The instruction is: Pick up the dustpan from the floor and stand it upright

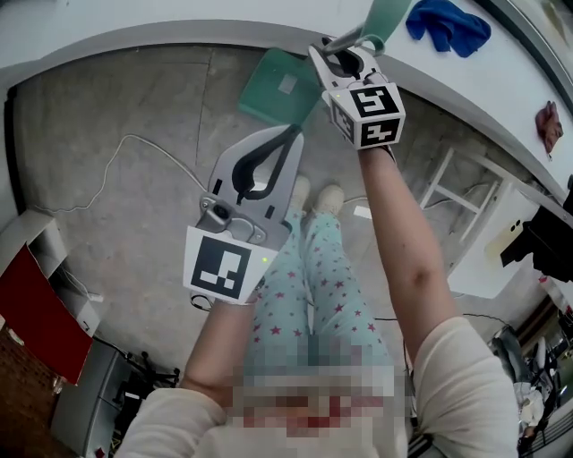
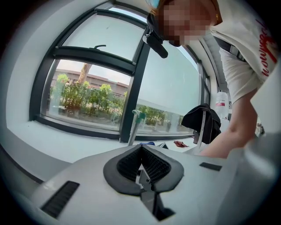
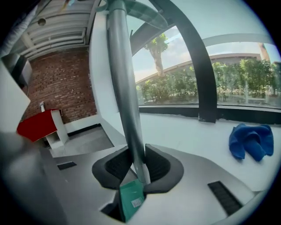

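Observation:
The dustpan has a green pan and a grey handle with a green grip at its end. My right gripper is shut on the handle, near the window sill at the top of the head view. In the right gripper view the handle rises upright between the pads, with the pan below them. Whether the pan touches the floor I cannot tell. My left gripper is lower and to the left, its tips just beside the pan. It is shut with nothing in it.
A blue cloth and a small red thing lie on the white sill. A red cabinet stands at the left, a white frame at the right. A white cable runs over the grey floor. The person's feet are under the grippers.

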A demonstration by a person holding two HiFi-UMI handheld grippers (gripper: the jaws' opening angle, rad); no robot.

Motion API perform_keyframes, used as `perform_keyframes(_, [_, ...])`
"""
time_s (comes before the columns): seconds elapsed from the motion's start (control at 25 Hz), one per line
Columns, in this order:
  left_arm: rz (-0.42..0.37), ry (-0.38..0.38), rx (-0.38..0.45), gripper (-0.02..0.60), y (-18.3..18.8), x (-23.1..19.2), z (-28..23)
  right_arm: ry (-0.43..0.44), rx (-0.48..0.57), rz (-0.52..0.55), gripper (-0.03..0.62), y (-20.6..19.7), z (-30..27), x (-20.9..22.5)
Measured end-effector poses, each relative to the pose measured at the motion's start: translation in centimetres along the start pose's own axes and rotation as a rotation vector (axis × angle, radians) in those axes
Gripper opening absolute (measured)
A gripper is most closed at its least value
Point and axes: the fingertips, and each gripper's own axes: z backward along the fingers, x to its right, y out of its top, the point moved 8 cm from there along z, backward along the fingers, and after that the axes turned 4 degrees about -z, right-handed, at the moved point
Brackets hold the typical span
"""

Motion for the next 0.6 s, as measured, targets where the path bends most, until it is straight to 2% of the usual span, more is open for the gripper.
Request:
perform_keyframes(0.16, [0.003,-0.014,0.008,0.019,-0.2,0.4,-0.9,0.097,-0.043,0.039,0.101,0.1,-1.0,0.4])
perform_keyframes(0.36, [0.011,-0.017,-0.003,0.02,-0.6,0.5,-1.4,0.103,-0.083,0.071,0.1,1.0,-3.0,0.8])
perform_keyframes(0.6, [0.011,-0.025,-0.006,0.02,-0.2,0.0,-1.7,0.167,-0.1,0.162,0.101,1.4,-5.9,-2.1])
